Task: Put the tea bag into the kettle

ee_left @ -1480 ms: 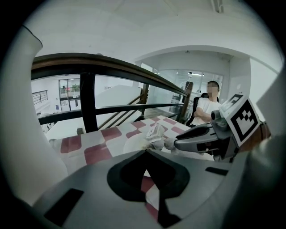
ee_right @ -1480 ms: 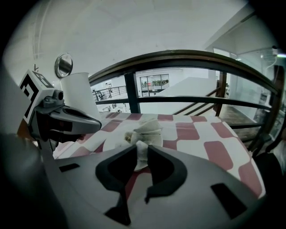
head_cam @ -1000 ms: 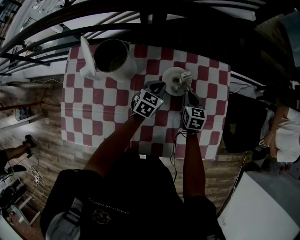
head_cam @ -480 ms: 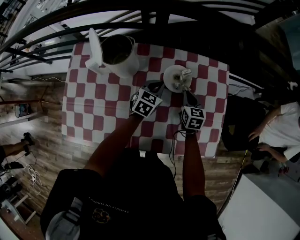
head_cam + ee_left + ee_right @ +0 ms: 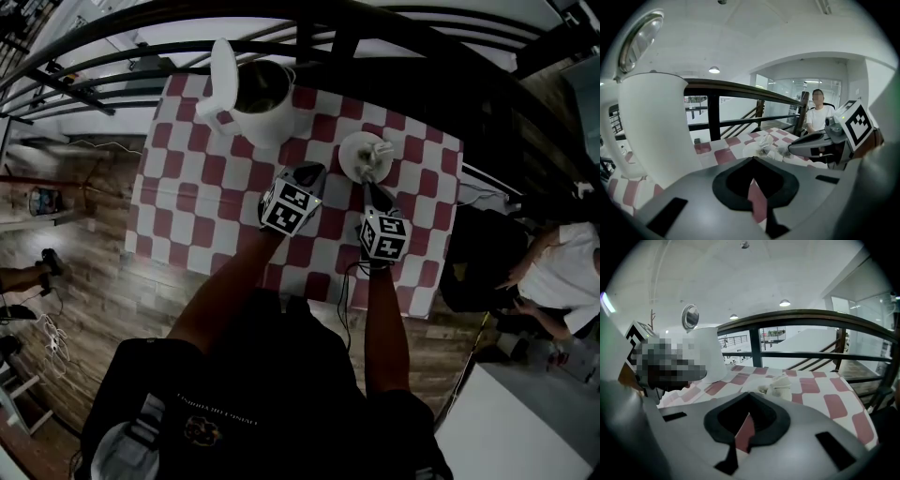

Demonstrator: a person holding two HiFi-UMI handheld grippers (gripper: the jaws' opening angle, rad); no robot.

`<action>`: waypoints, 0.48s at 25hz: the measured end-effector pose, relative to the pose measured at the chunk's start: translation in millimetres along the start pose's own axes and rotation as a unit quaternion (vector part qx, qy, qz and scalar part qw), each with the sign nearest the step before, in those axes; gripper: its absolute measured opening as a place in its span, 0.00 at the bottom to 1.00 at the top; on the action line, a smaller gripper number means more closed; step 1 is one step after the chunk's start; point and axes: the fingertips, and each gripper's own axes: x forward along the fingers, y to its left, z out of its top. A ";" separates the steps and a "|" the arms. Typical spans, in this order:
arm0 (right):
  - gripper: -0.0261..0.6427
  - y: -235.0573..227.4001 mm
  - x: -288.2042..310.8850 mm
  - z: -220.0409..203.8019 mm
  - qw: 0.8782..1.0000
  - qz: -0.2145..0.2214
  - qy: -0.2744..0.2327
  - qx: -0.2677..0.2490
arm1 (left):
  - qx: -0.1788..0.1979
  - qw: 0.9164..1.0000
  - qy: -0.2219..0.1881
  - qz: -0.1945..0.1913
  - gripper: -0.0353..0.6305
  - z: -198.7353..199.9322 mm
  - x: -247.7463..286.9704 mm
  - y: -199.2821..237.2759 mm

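Note:
A white kettle [image 5: 261, 98] stands at the table's far left with its lid [image 5: 223, 80] swung open; it fills the left of the left gripper view [image 5: 651, 126]. Crumpled white tea bags [image 5: 373, 150] lie on a small white saucer [image 5: 352, 159] to its right. My left gripper [image 5: 314, 171] hovers just left of the saucer, shut and empty. My right gripper [image 5: 367, 185] is at the saucer's near edge, also shut with nothing in it. The tea bags [image 5: 778, 383] sit just beyond the right gripper's [image 5: 750, 393] tips. In the left gripper view the tea bags [image 5: 764, 140] lie past that gripper [image 5: 752, 158].
The table wears a red and white checked cloth [image 5: 197, 206]. A dark railing [image 5: 319, 33] runs along its far side. A person in white sits beyond the table's right end [image 5: 562, 281]. Wooden floor [image 5: 84, 281] lies to the left.
Both grippers have risen slightly and drifted a little beside the saucer, still shut. The head camera has swung, so the kettle now shows further right.

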 end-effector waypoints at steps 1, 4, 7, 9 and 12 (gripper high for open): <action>0.06 4.5 0.1 1.2 1.000 0.004 -0.001 -0.004 | -0.003 1.000 -0.002 0.004 0.05 -1.6 -4.1 2.0; 0.06 18.3 1.4 4.9 1.000 0.017 -0.003 -0.015 | -0.016 1.000 -0.009 0.018 0.05 -6.1 -17.1 9.1; 0.06 33.1 4.3 9.0 0.999 0.032 -0.005 -0.026 | -0.024 0.999 -0.015 0.034 0.05 -9.2 -31.9 18.8; 0.06 44.0 7.1 13.0 0.998 0.042 -0.006 -0.035 | -0.029 0.998 -0.019 0.046 0.05 -10.9 -42.0 26.4; 0.06 61.8 11.4 19.1 0.997 0.060 -0.009 -0.049 | -0.038 0.997 -0.026 0.065 0.05 -13.9 -57.9 38.1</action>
